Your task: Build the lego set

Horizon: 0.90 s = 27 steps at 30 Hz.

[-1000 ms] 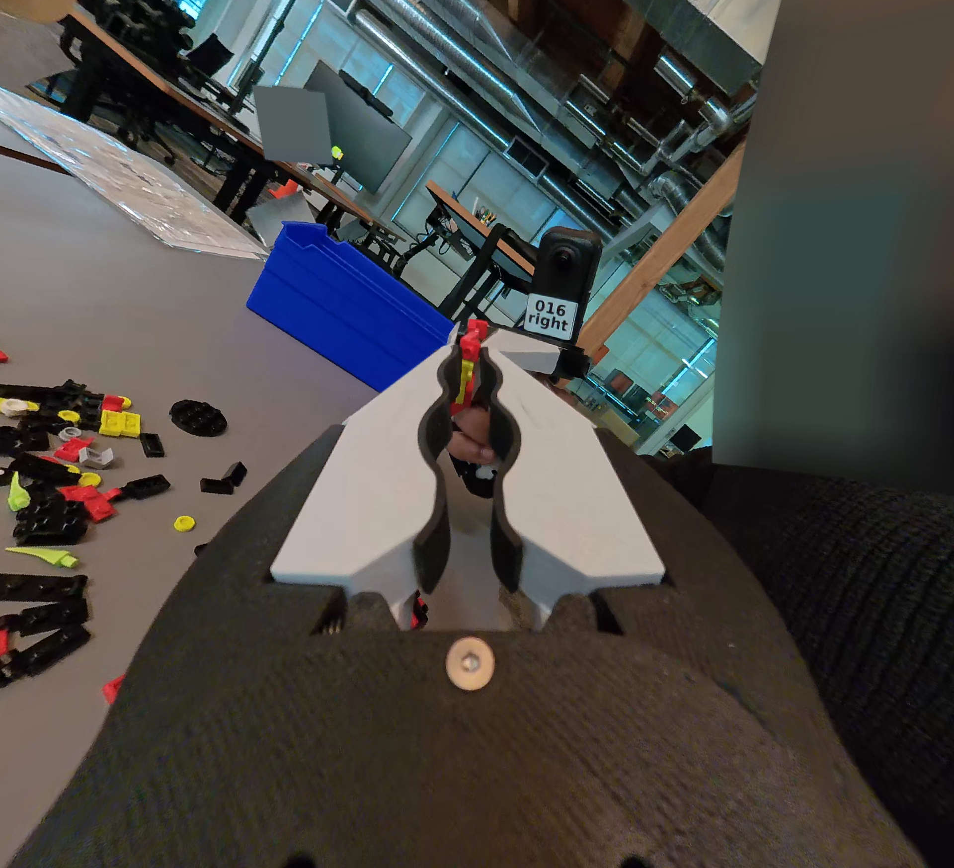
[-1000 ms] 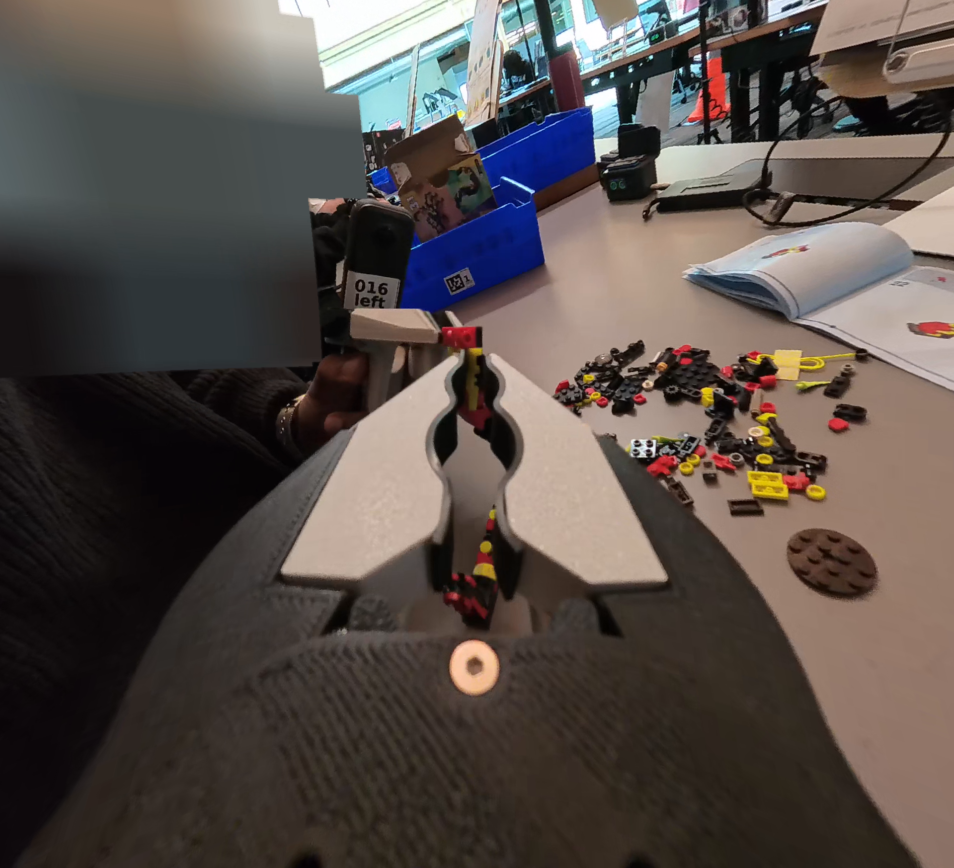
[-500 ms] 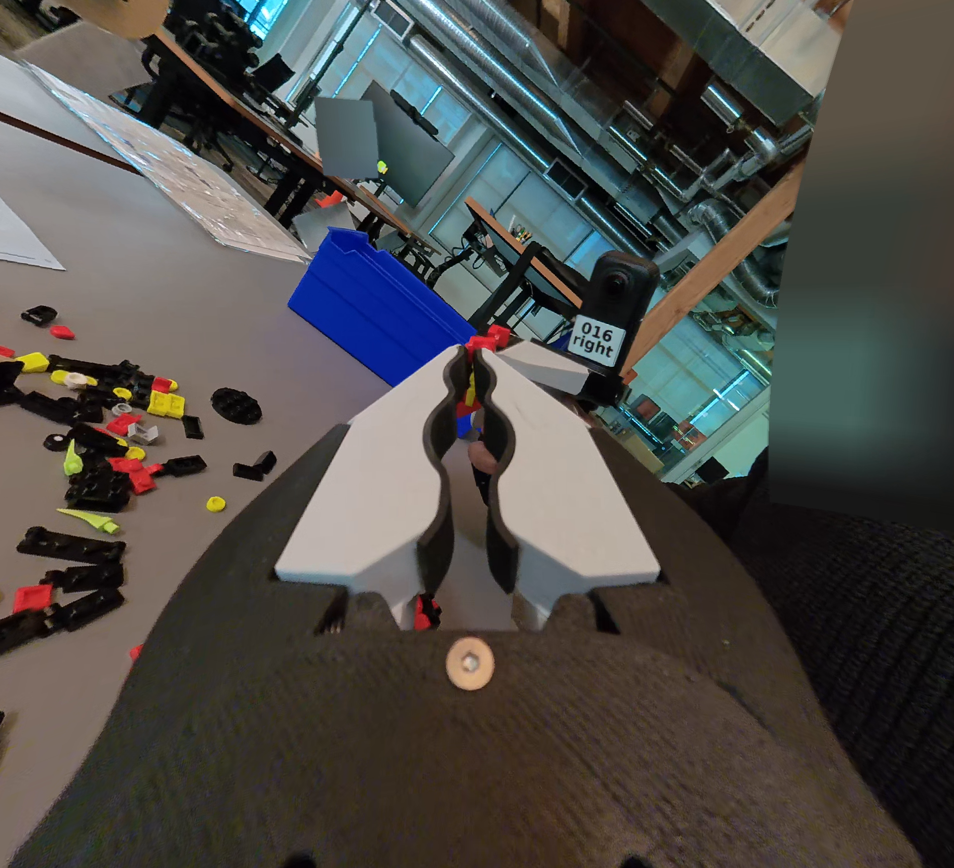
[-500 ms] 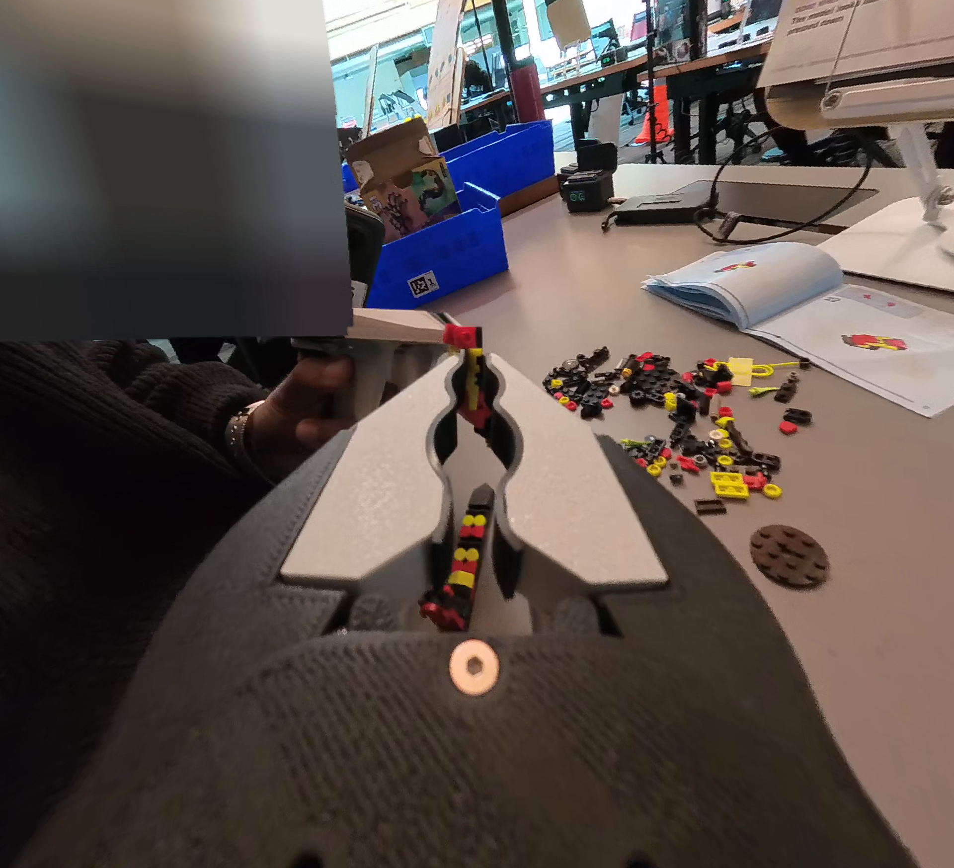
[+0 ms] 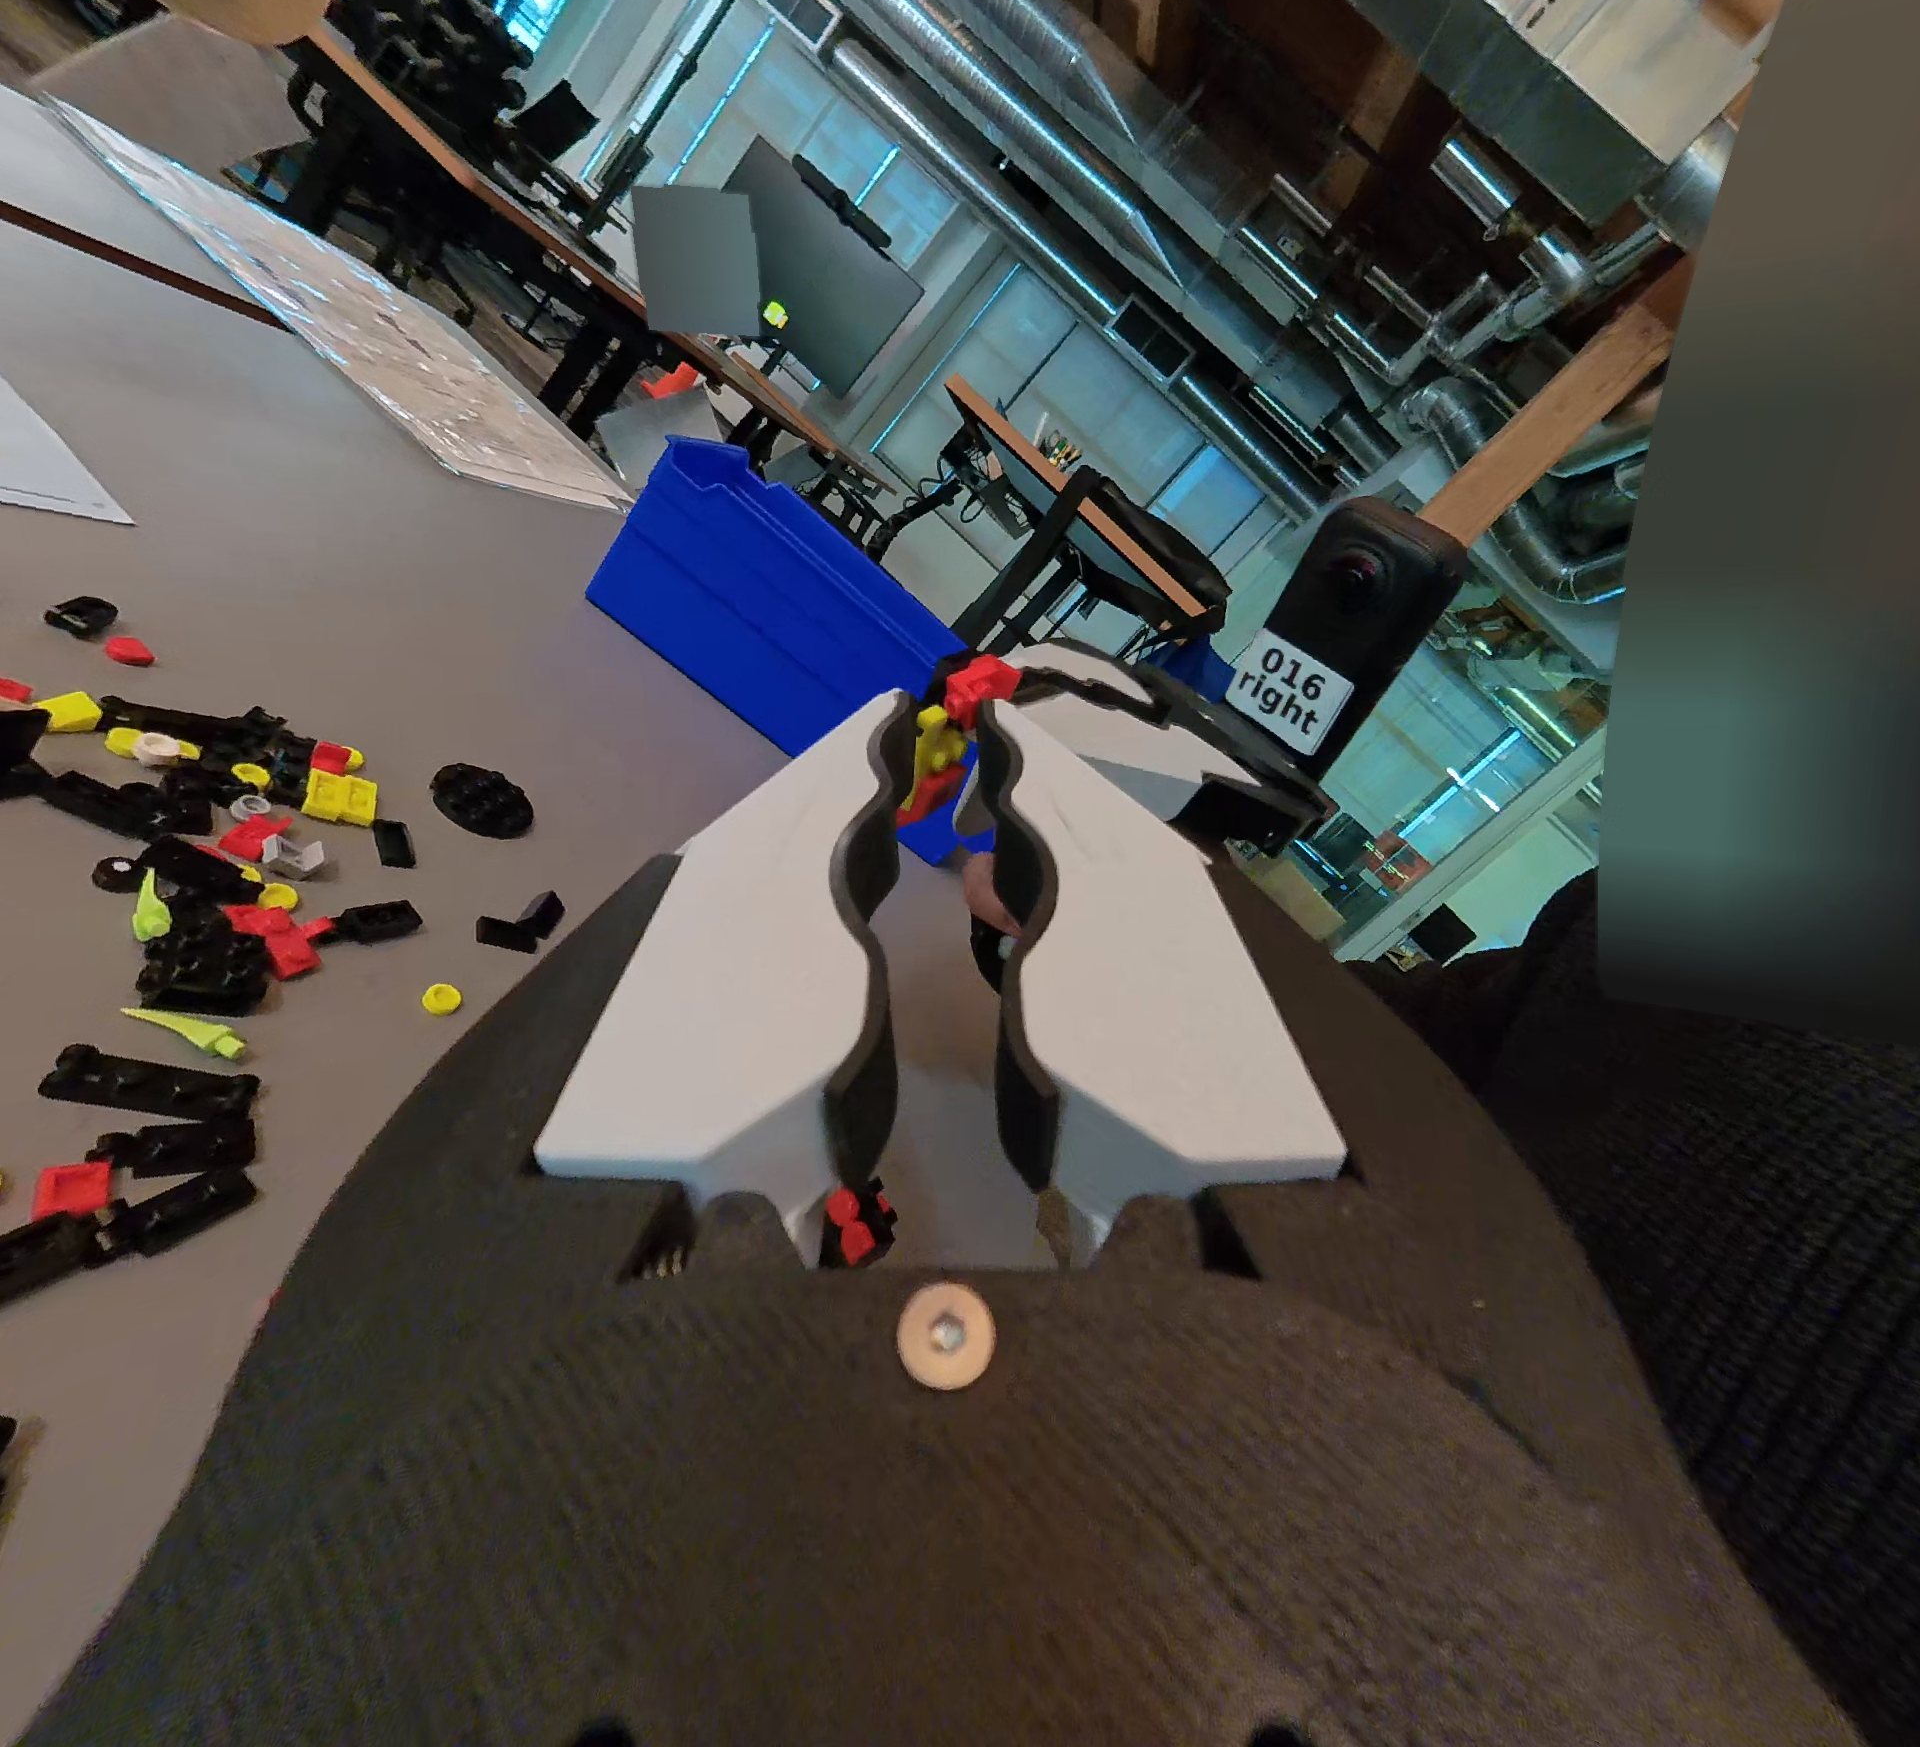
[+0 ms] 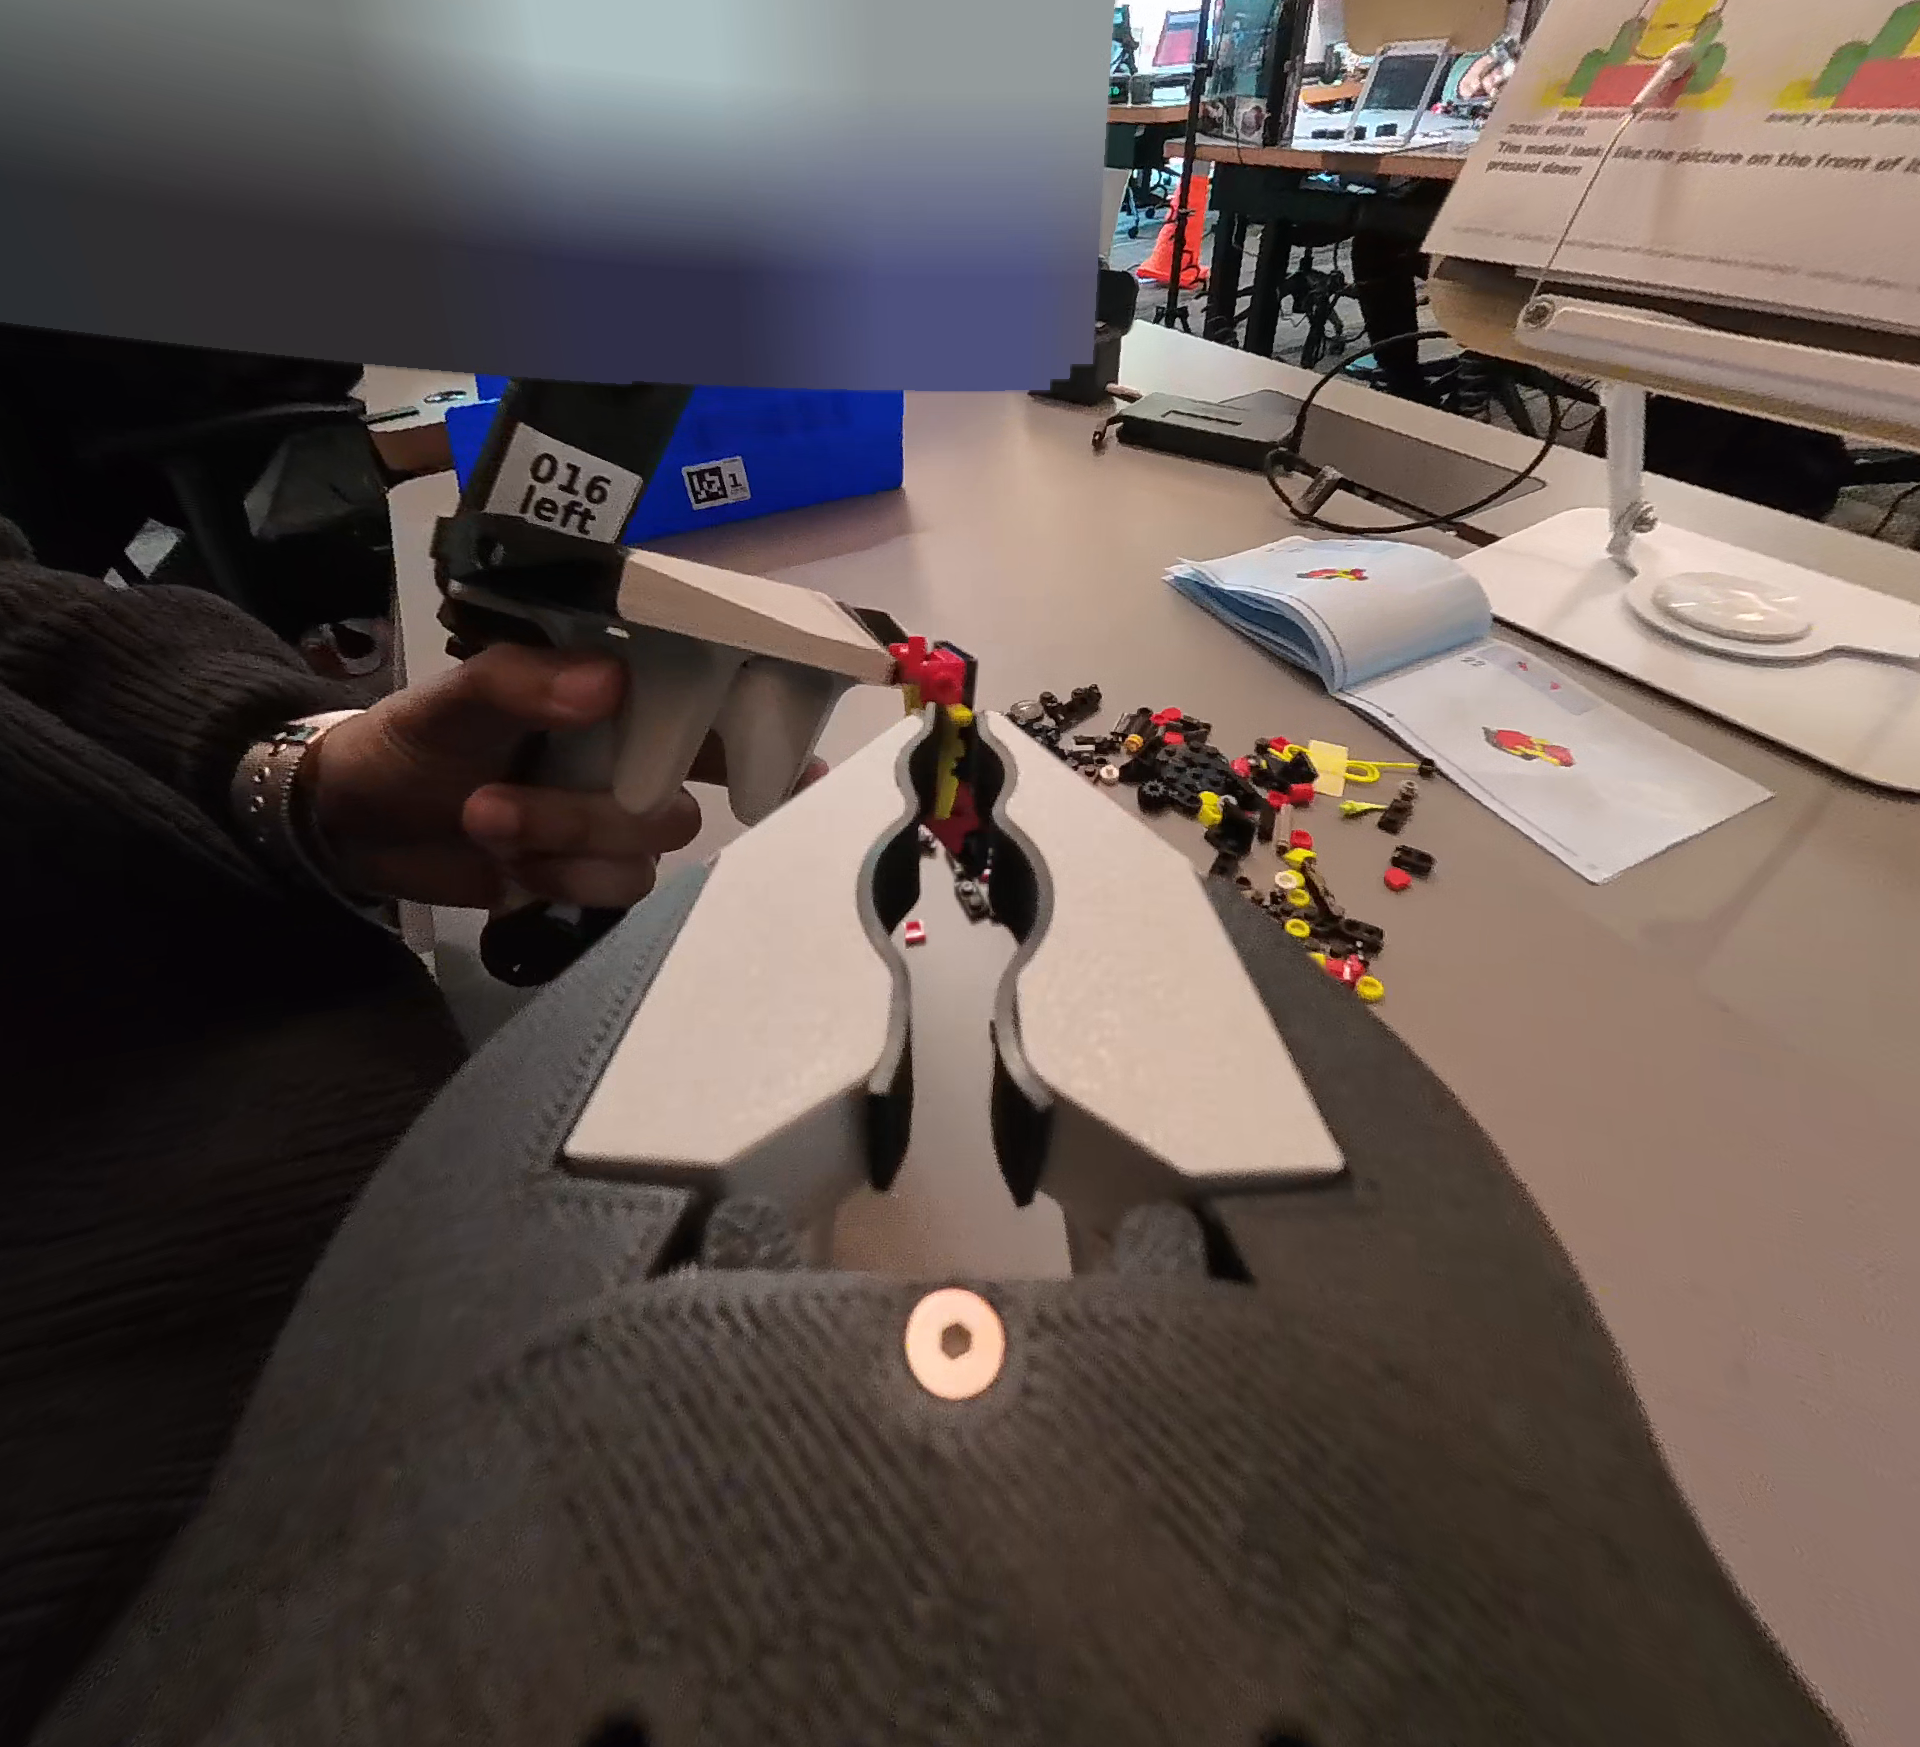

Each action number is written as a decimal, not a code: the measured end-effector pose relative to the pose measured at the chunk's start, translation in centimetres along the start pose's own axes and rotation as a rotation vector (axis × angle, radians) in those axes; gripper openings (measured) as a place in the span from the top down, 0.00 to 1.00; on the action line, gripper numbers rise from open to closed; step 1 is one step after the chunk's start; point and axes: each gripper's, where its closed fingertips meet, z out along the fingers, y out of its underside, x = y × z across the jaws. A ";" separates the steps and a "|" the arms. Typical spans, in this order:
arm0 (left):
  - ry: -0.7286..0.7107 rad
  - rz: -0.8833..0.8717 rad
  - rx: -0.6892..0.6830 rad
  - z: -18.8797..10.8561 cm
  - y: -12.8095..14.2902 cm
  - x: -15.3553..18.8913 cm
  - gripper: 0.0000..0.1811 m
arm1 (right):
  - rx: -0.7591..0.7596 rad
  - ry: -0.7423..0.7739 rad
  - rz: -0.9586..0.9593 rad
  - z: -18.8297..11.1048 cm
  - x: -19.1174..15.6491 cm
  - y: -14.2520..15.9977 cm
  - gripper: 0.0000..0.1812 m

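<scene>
My right gripper is shut on a small red, yellow and black lego model and holds it above the grey table. My left gripper is shut, and its tips pinch a red piece at the top of that model. In the right wrist view the left gripper comes in from the left, held by a hand. In the left wrist view the right gripper meets my tips at the red piece. Loose black, red and yellow pieces lie on the table, also in the right wrist view.
A blue bin stands behind the grippers. An open instruction booklet and a white stand holding a printed sheet are at the right. A black device with a cable lies farther back. A round black plate lies beside the pile. My left and right fingertips are right by each other.
Both grippers have turned while staying joined at the model, so the left gripper now shows side-on. The black, red and yellow strip seen low in the right gripper's gap is gone.
</scene>
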 end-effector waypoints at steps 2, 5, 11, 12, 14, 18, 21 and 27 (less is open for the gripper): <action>0.002 0.000 0.001 0.0 0.0 0.0 0.95 | 0.000 -0.001 -0.008 0.0 0.0 0.0 0.98; 0.004 0.012 -0.005 0.0 0.0 0.1 0.95 | -0.003 -0.010 -0.008 -0.1 -0.1 0.0 0.98; -0.018 0.028 -0.013 -0.2 0.0 -0.2 0.96 | -0.017 0.000 -0.033 -0.1 0.0 0.2 0.98; -0.025 0.028 -0.013 -0.2 0.0 -0.3 0.96 | -0.022 0.005 -0.041 0.0 0.0 0.3 0.98; -0.044 0.031 -0.025 -0.2 0.2 -0.6 0.96 | -0.035 0.019 -0.057 0.0 0.1 0.5 0.98; -0.093 0.052 -0.041 -0.3 0.3 -1.3 0.99 | -0.063 0.045 -0.090 0.2 0.4 1.0 0.98; -0.118 0.069 -0.057 -0.3 0.5 -1.6 0.99 | -0.091 0.064 -0.121 0.3 0.5 1.4 0.98; -0.147 0.058 -0.080 -0.3 0.9 -2.3 0.98 | -0.134 0.092 -0.175 0.6 0.6 2.2 0.98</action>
